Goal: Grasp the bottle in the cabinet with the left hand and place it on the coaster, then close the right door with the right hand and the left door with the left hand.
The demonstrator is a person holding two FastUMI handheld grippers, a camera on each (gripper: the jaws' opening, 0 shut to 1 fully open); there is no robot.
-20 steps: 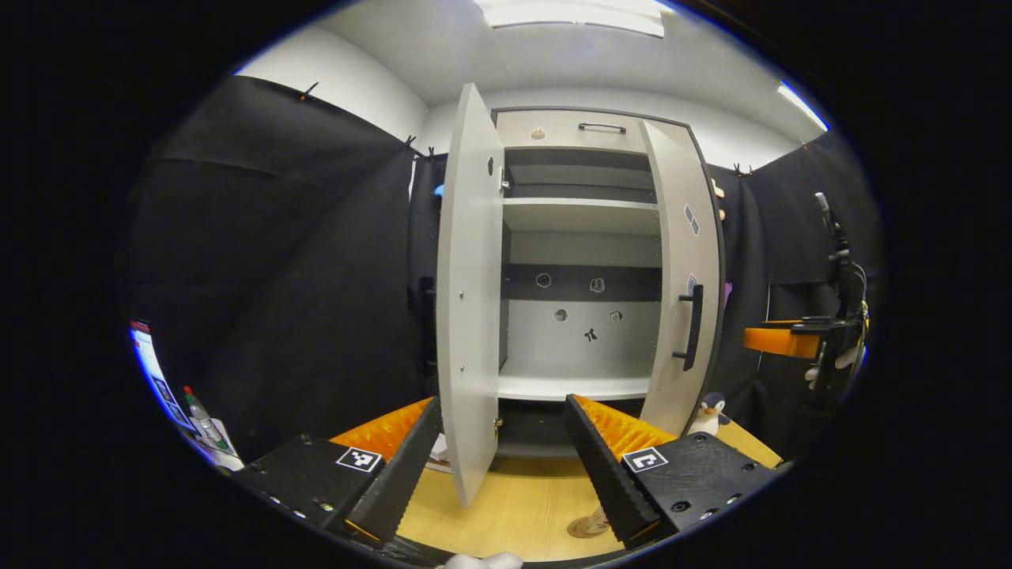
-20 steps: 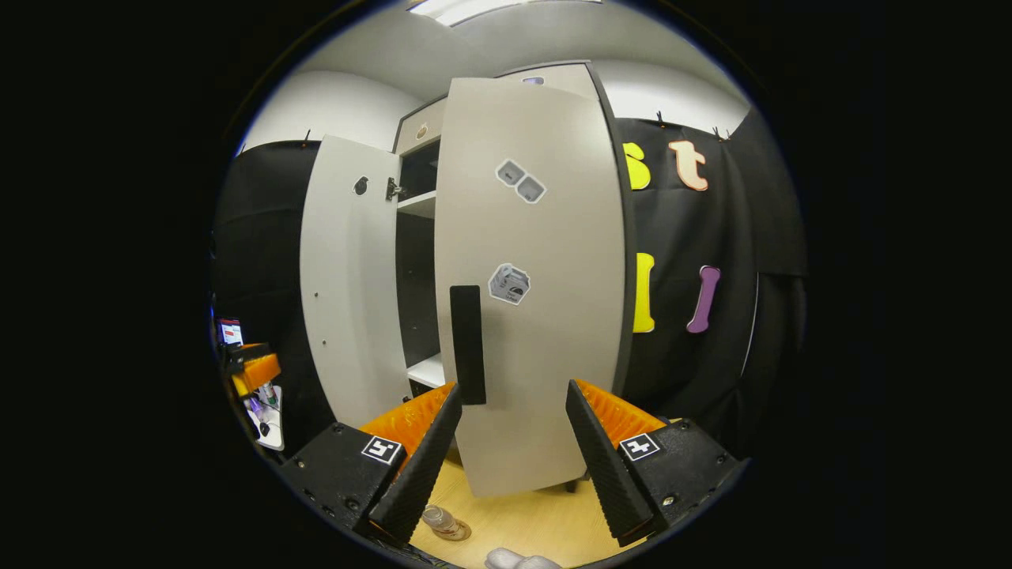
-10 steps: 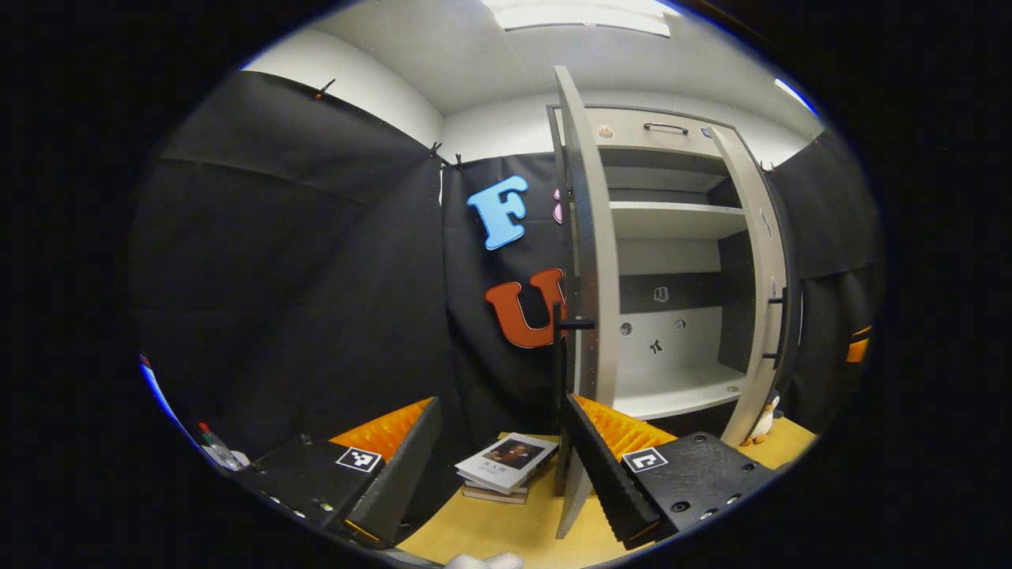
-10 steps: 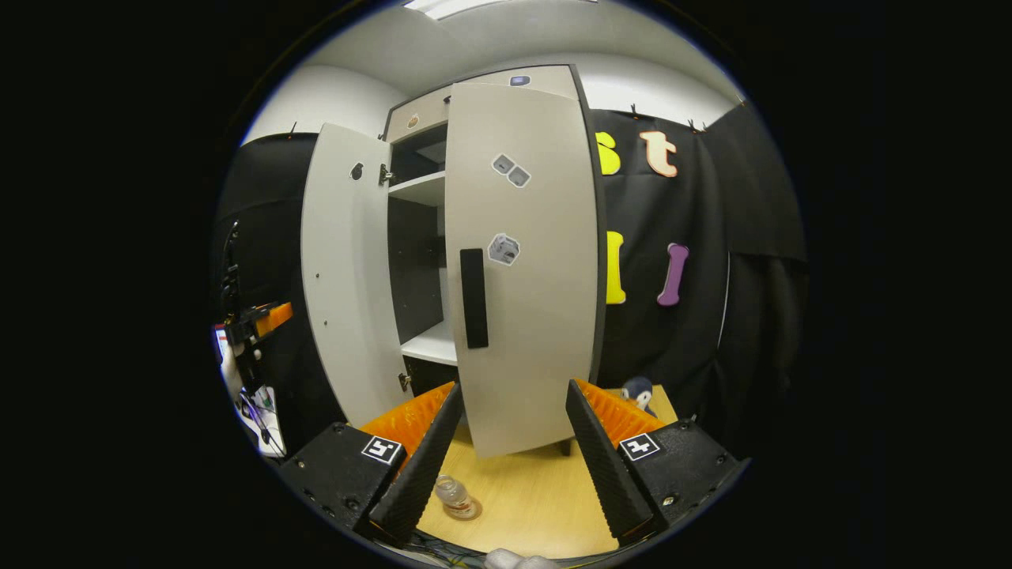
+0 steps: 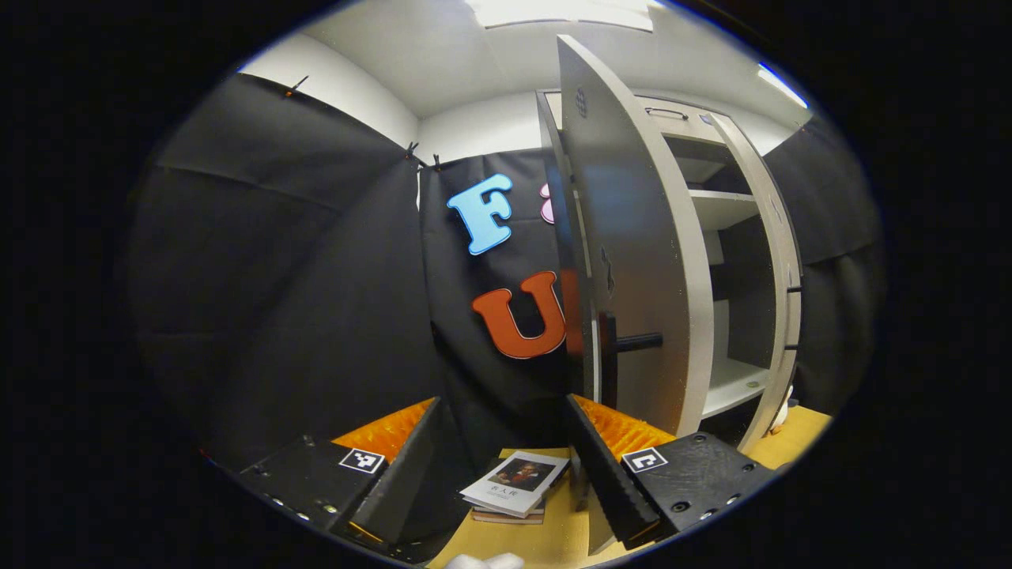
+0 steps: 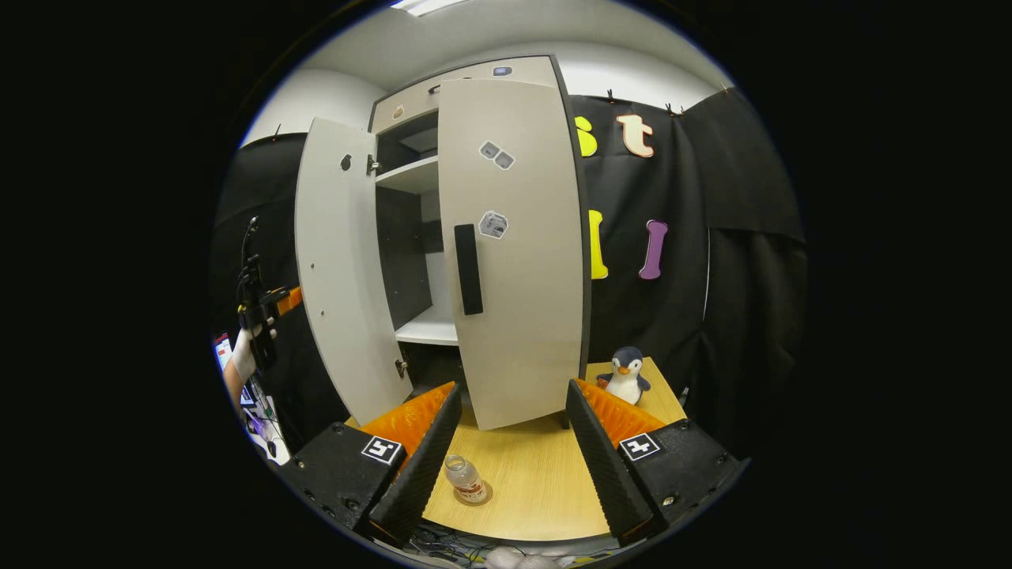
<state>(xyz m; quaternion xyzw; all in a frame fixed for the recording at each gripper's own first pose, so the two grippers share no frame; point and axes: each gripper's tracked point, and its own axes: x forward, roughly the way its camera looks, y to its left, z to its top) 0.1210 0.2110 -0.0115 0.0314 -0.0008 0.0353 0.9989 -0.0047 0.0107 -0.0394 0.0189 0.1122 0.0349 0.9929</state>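
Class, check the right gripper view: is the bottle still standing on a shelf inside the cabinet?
No: the bottle stands on the coaster on the wooden table, in front of the cabinet.

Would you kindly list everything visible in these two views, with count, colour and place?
Tall pale grey cabinet: one, at the back of the wooden table, shelves bare.
Left door: one, pale grey, swung wide open.
Right door: one, pale grey, black handle, nearly shut.
Small clear bottle: one, upright on the coaster.
Round brown coaster: one, near the table's front edge.
Light wooden table: one.
Toy penguin: one, black and white, right of the cabinet.
Stacked books: pale covers, left of the cabinet.
Left tongs: open, empty, before the left door.
Right tongs: open, empty, above the table.
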